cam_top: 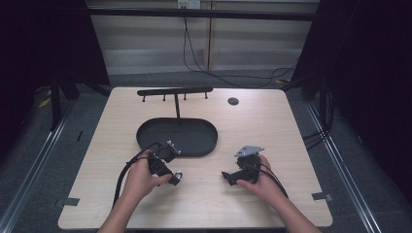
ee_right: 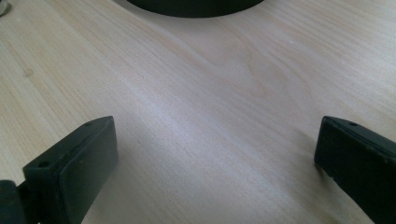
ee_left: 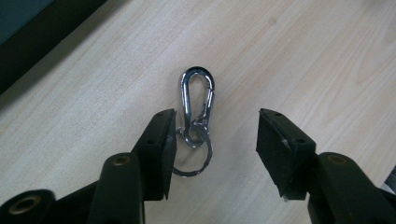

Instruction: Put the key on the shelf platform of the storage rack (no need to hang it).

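Between my left gripper's (ee_left: 212, 140) half-open jaws, nearer one pad, the carabiner (ee_left: 197, 108) lies flat on the table (ee_left: 327, 56), ungripped; I risk it skidding sideways. Right gripper (ee_right: 215, 158) gapes empty.

The small silver snap hook with its split key ring (ee_left: 196, 116) is polished metal, bright and mirror-glossy, the ring's edge finely ridged. It lies on the pale square wooden table (cam_top: 272, 126), whose light grain runs in long streaks under a smooth, faintly satin finish that catches a soft sheen. The left gripper (ee_left: 212, 140) has black pads (ee_left: 161, 144) of matt, slightly grainy plastic or rubber, with brass-coloured metal screws behind them; the right gripper (ee_right: 215, 158) looks the same dull black. The black oval tray with its upright hook rail (cam_top: 145, 138) seems matt-coated metal, though it is too dim to be sure.
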